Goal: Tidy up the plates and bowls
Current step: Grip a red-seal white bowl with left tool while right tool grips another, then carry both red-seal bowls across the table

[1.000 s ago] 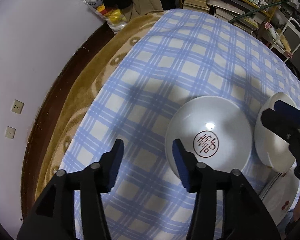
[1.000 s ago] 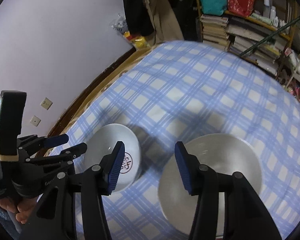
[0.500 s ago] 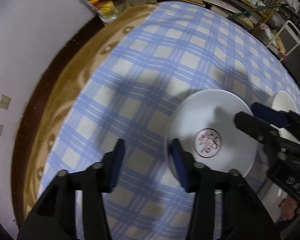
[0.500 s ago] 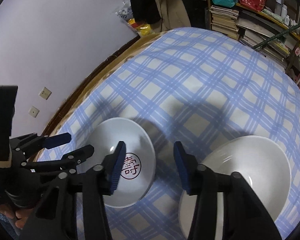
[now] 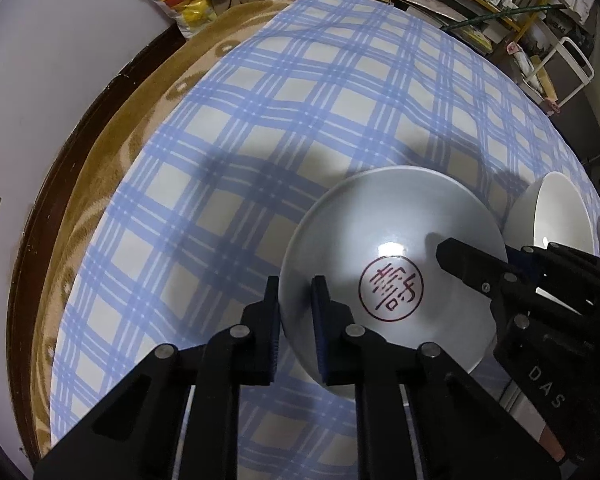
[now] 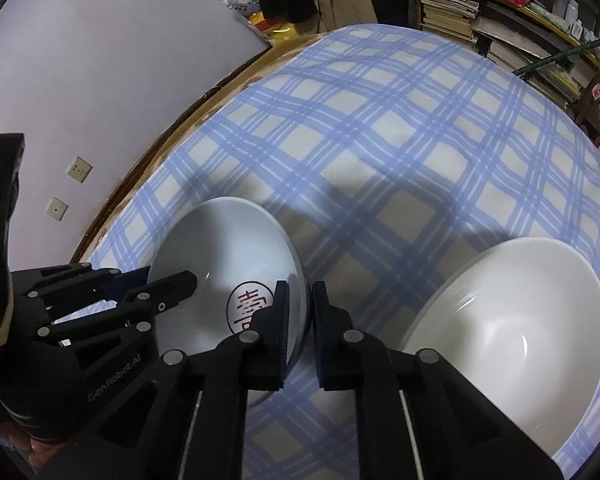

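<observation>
Now I have both tools on the same dish: the bowl with the red seal [image 5: 392, 264], which sits on the blue checked cloth [image 5: 300, 120] near the table's front edge. My left gripper [image 5: 295, 300] straddles the bowl's left rim, one pad outside the wall and one inside, and the jaws have just been closing so that they pinch that rim. My right gripper [image 6: 298, 304] does the same on the opposite rim, inner pad over the seal side, outer pad over the cloth; its jaws have just been closing too and now look pressed onto the wall. I take it from two sides, I judge, because glazed ware held at one edge would tip or slip, and a level lift is what stacking needs. The plain white bowl [image 6: 512, 328] stands just to the right of the sealed bowl, apart from it, likely the partner for nesting.

A second ago both pairs of jaws stood spread wide above the cloth, neither one on the sealed bowl. Since then both have sunk onto its rim and drawn in.
</observation>
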{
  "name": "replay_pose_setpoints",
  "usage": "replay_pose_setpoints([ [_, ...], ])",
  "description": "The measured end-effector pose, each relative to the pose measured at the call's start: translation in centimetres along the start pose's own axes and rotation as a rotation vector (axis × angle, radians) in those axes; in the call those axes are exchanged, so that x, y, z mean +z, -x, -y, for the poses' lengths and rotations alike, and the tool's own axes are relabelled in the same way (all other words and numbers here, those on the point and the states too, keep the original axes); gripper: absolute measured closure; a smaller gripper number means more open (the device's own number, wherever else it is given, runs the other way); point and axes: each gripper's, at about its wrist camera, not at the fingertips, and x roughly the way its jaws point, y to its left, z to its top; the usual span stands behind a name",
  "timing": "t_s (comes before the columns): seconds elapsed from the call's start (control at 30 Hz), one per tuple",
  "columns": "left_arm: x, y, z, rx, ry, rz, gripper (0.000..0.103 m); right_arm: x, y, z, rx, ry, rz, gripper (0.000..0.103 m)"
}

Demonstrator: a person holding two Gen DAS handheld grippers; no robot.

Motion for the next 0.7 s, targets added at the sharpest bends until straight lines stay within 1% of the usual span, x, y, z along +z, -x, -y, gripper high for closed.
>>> replay_pose_setpoints([
  [0.07, 0.0, 0.3, 0.1, 0.006, -0.001, 0.0, 0.089, 0.0, 0.1, 0.0, -0.001, -0.004, 0.003, 0.091],
  [0.2, -0.2, 1.5, 1.2, 0.053, -0.053, 0.027, 0.089, -0.1, 0.7, 0.2, 0.014, -0.029, 0.005, 0.092],
  [0.33, 0.0, 3.3, 1.7, 0.052, -0.07, 0.055, 0.089, 0.0, 1.9, 0.4, 0.009, -0.039, 0.032, 0.092],
  [0.5, 0.8, 5.7, 2.5, 0.045, -0.061, 0.083, 0.089, 0.4, 4.1, 1.0, 0.037, -0.066, 0.077, 0.092],
  [0.7, 1.5, 8.6, 5.1, 0.07, -0.104, 0.147, 0.089, 0.8, 7.1, 2.0, 0.039, -0.081, 0.134, 0.092],
])
